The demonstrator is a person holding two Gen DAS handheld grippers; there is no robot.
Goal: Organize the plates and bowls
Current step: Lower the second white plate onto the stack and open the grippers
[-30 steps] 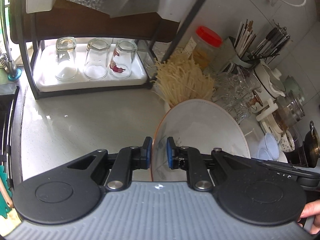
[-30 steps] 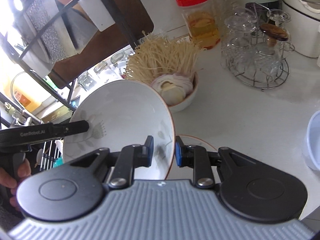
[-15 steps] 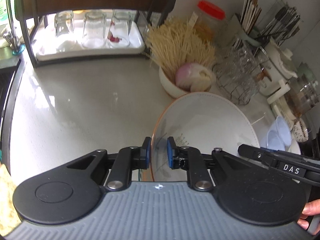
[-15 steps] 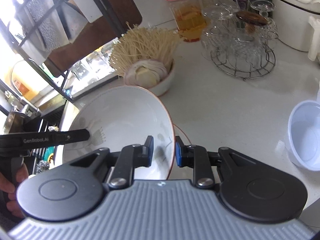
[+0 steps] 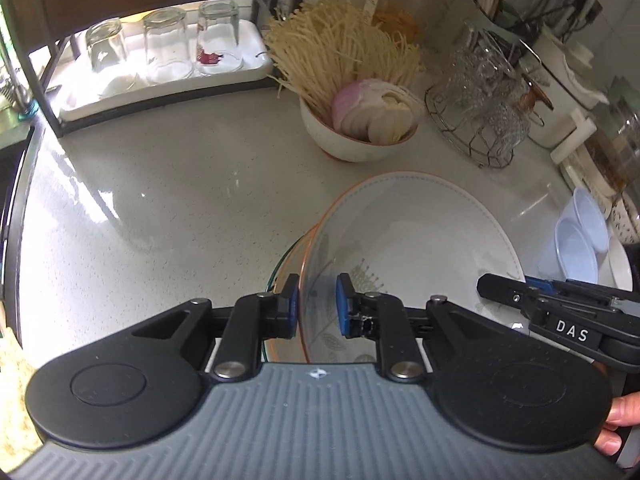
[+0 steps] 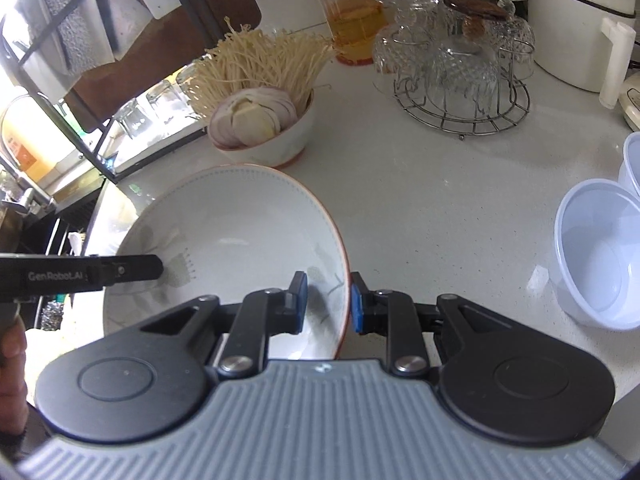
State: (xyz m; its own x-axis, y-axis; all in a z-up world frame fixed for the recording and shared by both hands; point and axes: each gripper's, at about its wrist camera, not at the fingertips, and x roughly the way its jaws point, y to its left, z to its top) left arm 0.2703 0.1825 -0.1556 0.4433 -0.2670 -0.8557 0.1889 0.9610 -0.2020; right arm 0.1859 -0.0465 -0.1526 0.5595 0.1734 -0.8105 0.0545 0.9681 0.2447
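Note:
A large white bowl (image 5: 416, 232) with an orange rim and faint leaf prints is held between both grippers, low over the grey counter. My left gripper (image 5: 317, 300) is shut on its left rim. My right gripper (image 6: 328, 304) is shut on its right rim; the bowl shows in the right wrist view (image 6: 240, 232) too. Another orange-rimmed dish (image 5: 286, 264) sits just under the bowl, mostly hidden. The right gripper's body (image 5: 560, 316) crosses the bowl's right side in the left wrist view.
A bowl of sliced onion and enoki (image 5: 360, 124) stands behind on the counter (image 5: 160, 200). A wire rack of glasses (image 6: 460, 72) is at the back right, translucent plastic bowls (image 6: 600, 256) at right. A shelf tray with upturned glasses (image 5: 164, 52) is at back left.
Both grippers have lowered the bowl toward the counter and tilted it flatter. The view has dropped from the shelf to the countertop; a dish rim now shows under the bowl.

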